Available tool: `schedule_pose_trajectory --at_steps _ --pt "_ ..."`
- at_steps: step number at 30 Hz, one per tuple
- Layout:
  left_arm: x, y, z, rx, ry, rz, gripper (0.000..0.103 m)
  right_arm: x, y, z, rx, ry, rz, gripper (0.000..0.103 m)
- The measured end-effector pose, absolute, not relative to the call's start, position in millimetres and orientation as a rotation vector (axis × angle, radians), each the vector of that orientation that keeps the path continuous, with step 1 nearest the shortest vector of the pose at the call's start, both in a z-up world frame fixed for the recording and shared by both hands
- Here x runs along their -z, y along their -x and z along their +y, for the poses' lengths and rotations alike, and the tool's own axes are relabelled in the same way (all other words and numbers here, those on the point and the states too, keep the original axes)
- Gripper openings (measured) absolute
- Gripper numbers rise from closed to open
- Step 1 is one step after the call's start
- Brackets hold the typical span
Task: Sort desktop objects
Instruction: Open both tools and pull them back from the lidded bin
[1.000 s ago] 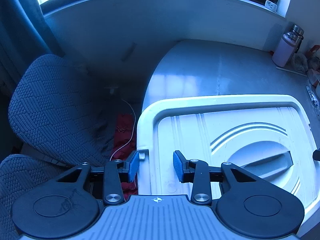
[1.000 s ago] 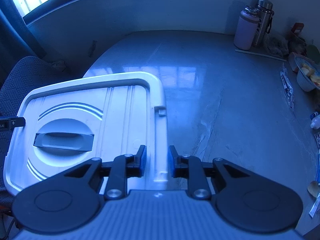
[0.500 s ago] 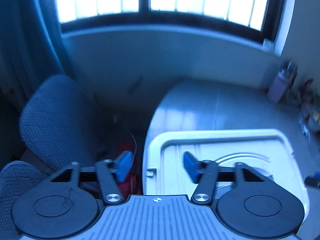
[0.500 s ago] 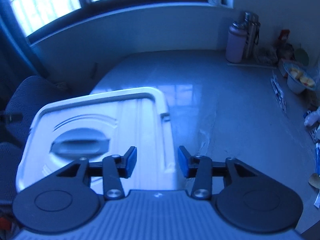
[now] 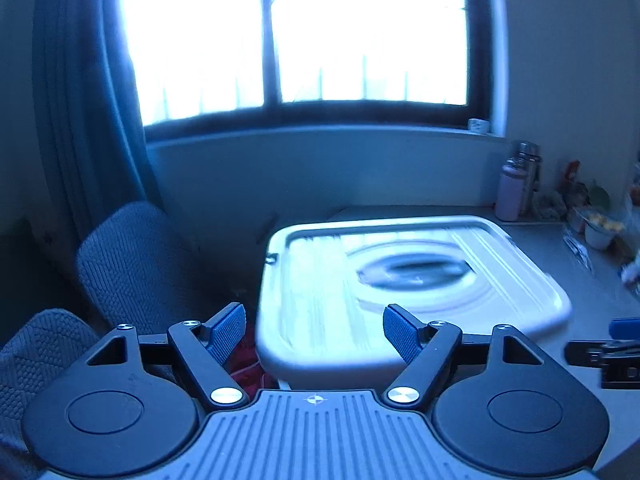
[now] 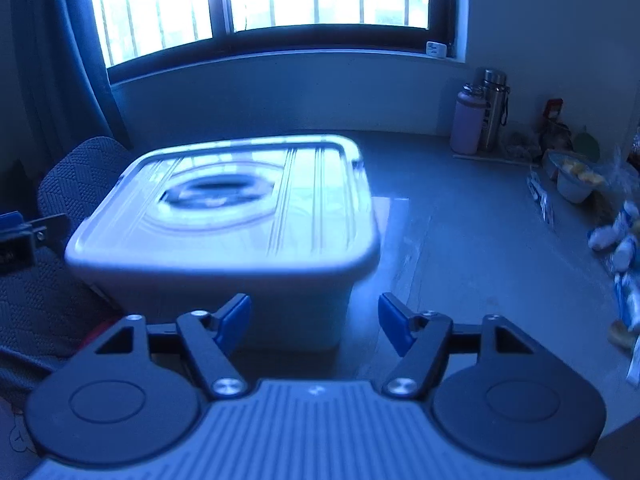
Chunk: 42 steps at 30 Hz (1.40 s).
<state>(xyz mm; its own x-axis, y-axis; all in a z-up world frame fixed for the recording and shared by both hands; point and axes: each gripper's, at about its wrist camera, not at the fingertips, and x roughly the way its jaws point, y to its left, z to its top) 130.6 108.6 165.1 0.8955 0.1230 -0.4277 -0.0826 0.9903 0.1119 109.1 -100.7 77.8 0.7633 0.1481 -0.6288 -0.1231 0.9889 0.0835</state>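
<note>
A white lidded storage box (image 5: pixel 400 280) with a recessed lid handle stands at the left edge of the grey desk (image 6: pixel 460 240); it also shows in the right wrist view (image 6: pixel 240 216). My left gripper (image 5: pixel 314 334) is open and empty, just short of the box's near left corner. My right gripper (image 6: pixel 314 324) is open and empty, in front of the box's near right corner. Each gripper's tip shows at the edge of the other's view.
A pink bottle (image 6: pixel 468 124) and a steel flask (image 6: pixel 494 108) stand at the desk's back right. Bowls (image 6: pixel 576 180) and small packets (image 6: pixel 620 240) crowd the right edge. A grey fabric chair (image 5: pixel 120 260) stands left of the desk, below the window.
Both grippers have opened wide, drawn back from the box rim and tilted up, so the window now fills the top of both views.
</note>
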Motion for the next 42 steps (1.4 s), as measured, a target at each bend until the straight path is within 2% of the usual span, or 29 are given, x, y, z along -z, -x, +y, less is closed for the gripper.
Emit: schedule_pose_trajectory --at_steps 6,17,42 --pt "-119 -83 80 -0.101 -0.169 0.425 0.078 -39 -68 -85 -0.148 -0.04 0.656 0.072" --pt "-63 -60 99 -0.157 -0.049 0.448 0.078 -4 -45 -76 -0.144 -0.043 0.582 0.072" --pt "-40 -53 101 -0.135 -0.005 0.445 0.078 21 -27 -69 -0.114 -0.034 0.528 0.072"
